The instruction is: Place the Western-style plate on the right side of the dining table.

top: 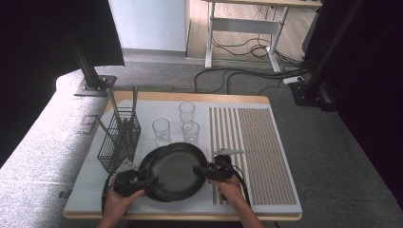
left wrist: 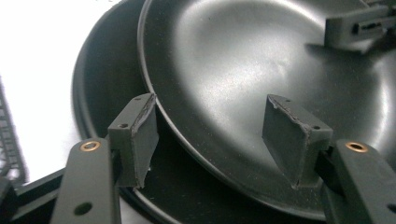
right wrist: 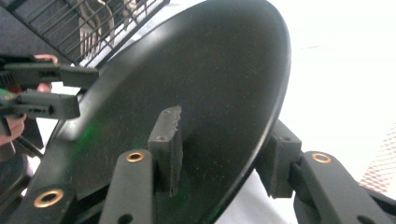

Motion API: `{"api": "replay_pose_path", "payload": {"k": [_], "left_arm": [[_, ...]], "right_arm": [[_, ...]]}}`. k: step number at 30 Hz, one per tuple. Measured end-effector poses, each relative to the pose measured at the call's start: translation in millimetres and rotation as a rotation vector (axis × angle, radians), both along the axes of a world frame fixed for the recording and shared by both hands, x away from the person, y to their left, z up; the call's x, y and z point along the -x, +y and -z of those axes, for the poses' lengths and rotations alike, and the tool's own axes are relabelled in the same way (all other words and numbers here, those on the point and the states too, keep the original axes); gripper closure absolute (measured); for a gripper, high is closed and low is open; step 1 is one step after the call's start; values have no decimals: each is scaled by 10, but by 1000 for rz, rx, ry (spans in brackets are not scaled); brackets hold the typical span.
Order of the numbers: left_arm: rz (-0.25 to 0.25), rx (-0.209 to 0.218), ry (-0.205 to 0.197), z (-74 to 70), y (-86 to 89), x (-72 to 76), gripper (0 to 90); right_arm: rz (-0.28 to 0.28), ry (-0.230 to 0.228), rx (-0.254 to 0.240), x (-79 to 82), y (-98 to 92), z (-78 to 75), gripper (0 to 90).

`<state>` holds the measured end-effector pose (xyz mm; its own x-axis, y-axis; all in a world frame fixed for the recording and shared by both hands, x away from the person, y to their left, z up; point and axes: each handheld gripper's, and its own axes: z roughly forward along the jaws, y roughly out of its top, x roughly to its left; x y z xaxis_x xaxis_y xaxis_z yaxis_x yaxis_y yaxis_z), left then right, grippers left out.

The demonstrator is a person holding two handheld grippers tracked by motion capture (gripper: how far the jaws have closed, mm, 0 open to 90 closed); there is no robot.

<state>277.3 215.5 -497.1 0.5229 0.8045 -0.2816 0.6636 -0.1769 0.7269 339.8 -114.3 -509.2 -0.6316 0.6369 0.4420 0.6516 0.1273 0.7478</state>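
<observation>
The right gripper (right wrist: 219,154) and left gripper (left wrist: 219,140) are straddling the upper round black plate's (top: 177,171) rim, jaws spread; uneven closing risks slippage onto the lower plate (left wrist: 98,93).

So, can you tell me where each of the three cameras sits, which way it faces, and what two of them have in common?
High view: above the person's side of the table, looking forward and down; both forearms, the left gripper and the right gripper show at two stacked black plates.
Left gripper view: rides the left gripper, looking along its jaws, which straddle the rim of the upper plate; lower plate underneath.
Right gripper view: rides the right gripper, jaws either side of the upper plate's opposite rim.
Shared: both gripper views show the upper plate and the other gripper.
</observation>
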Motion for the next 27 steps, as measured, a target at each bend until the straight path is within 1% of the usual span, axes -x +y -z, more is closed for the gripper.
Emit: {"api": "replay_pose_path", "payload": {"k": [1, 2, 4, 6, 7, 9, 16, 18, 20, 22, 24, 25, 26, 27], "left_arm": [[20, 3, 4, 9, -27, -1, 364], [20, 3, 4, 9, -27, -1, 365], [36, 0, 6, 16, -64, 2, 365], [43, 2, 10, 21, -75, 0, 366], [46, 2, 12, 24, -79, 0, 366], [48, 3, 9, 28, -87, -1, 366], [47, 2, 8, 31, -96, -9, 366], [47, 0, 8, 31, -98, -9, 366], [49, -9, 4, 29, -104, -8, 362], [50, -9, 3, 29, -104, -9, 362], [56, 18, -4, 14, -85, -11, 365], [61, 28, -5, 4, -77, -11, 368], [61, 28, -5, 4, -77, -11, 370], [66, 33, -10, -8, -75, -11, 369]], "right_arm": [[13, -1, -12, -6, -40, -18, 586], [13, -1, -12, -6, -40, -18, 586], [37, -3, -25, -11, -87, -49, 608], [39, -1, -32, -11, -114, -76, 626], [43, 4, -46, -12, -126, -87, 641], [43, 27, -77, -19, -152, -103, 657], [28, 57, -89, -31, -148, -90, 655], [35, 91, -103, -40, -153, -90, 671], [57, 127, -125, -49, -157, -93, 693], [82, 145, -142, -51, -156, -97, 713], [121, 167, -167, -71, -181, -104, 745], [134, 169, -171, -79, -187, -113, 757], [134, 169, -171, -79, -187, -113, 757], [153, 181, -189, -96, -197, -115, 773]]}}
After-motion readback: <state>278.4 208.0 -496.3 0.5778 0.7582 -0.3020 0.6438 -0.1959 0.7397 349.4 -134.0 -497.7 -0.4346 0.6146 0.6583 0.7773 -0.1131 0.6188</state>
